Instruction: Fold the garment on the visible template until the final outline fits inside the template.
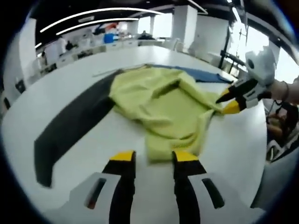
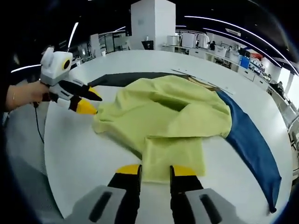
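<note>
Rising from the bottom of the left gripper view, the left gripper [image 1: 153, 157] has its two yellow-tipped jaws spread apart with nothing between them, poised just short of the near edge of the garment [image 1: 163, 105]. That garment is a yellow-green piece of cloth lying crumpled and partly folded on a white table [image 1: 93, 144]. Its near flap reaches toward the jaws, and the rest bunches up in soft ridges behind. To the left of the cloth a dark grey strip [image 1: 70, 123] lies flat on the table, running from near to far. Farther back, a blue sheet [image 1: 201, 74] shows past the far edge of the cloth. At the right side of this view the right gripper [image 1: 228, 103] touches the cloth's edge; whether it is pinching the fabric cannot be told.

In the right gripper view, the right gripper [image 2: 155, 170] has its jaws a little apart, with the near flap of the garment [image 2: 163, 119] at the tips. The blue sheet [image 2: 247, 140] curves along the right of the cloth. The left gripper [image 2: 91, 103] comes in from the left, held by a hand [image 2: 28, 93], its tips at the cloth's edge. Beyond the table is an open office with desks and white columns.
</note>
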`<control>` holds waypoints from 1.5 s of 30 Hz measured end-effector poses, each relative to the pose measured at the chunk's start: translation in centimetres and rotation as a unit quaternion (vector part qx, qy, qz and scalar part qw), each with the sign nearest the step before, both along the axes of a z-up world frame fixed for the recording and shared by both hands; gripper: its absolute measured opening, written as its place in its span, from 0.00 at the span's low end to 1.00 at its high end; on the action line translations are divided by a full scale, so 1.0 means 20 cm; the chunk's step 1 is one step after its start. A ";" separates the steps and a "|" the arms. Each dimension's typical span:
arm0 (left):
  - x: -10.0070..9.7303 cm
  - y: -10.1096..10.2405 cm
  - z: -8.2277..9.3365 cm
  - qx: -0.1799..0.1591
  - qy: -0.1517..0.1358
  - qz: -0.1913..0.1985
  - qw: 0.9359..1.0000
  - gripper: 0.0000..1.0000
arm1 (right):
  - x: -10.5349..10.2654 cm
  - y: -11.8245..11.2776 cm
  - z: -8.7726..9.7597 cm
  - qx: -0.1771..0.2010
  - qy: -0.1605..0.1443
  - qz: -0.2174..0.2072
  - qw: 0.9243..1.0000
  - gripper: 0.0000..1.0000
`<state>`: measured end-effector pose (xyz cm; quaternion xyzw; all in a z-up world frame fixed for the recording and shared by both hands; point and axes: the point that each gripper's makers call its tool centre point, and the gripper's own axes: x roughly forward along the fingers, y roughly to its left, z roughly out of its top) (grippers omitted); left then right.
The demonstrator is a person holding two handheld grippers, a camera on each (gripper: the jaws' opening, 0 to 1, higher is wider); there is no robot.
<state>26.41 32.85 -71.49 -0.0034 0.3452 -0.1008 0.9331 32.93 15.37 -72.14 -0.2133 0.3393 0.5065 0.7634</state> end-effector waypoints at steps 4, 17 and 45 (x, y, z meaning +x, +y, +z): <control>0.01 -0.01 -0.02 -0.007 0.004 0.002 1.000 0.22 | 0.00 0.00 -0.01 -0.001 0.000 -0.003 1.000 0.15; 0.03 -0.03 -0.03 0.006 0.004 -0.006 1.000 0.04 | 0.00 0.00 0.00 0.002 0.003 0.000 1.000 0.00; -0.12 0.03 0.19 0.003 -0.024 0.021 1.000 0.03 | 0.10 -0.27 0.28 0.043 0.001 -0.096 0.994 0.00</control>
